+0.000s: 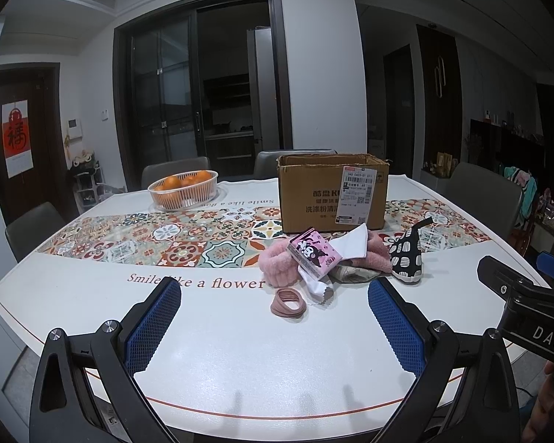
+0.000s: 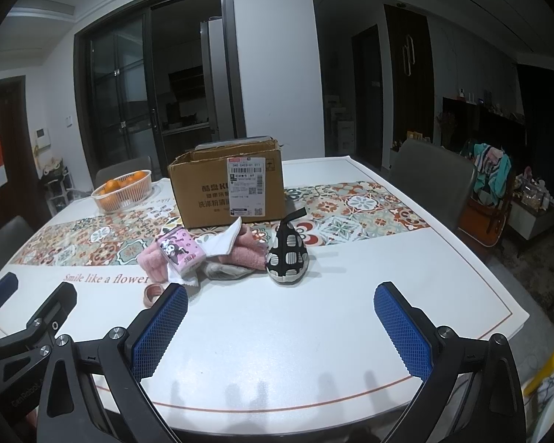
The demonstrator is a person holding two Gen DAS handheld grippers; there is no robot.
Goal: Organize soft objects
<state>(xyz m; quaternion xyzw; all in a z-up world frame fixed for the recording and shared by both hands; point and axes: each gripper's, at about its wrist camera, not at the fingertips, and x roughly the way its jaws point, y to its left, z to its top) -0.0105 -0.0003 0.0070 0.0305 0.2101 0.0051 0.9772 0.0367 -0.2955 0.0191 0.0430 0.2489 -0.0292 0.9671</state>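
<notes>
Holding both tools low over the near edge of the white table (image 1: 92, 295), we have the left gripper (image 1: 273, 313) spread wide with nothing between its two blue pads (image 1: 155, 321), and the right gripper (image 2: 280, 317) likewise released and empty

Right of centre in the left view lies one heap of soft things: one pink fluffy band (image 1: 277, 264), one white sock (image 1: 351, 245), one pink knitted piece (image 1: 378, 254) and one greyish cloth (image 1: 354, 275) partly hidden underneath. One pink tissue pack (image 1: 312, 253) with a cartoon print rests on top of the heap. One black-and-white patterned pouch (image 1: 408, 254) sits just to the right of it, and one pink hair tie (image 1: 288, 304) lies apart in front, nearest the left gripper

Behind the heap stands one open cardboard box (image 1: 314, 199) with one shipping label, on the patterned runner (image 1: 166, 236). One white basket (image 1: 183, 193) of oranges sits at centre left. We count at least four grey chairs (image 1: 175, 171) around the table
</notes>
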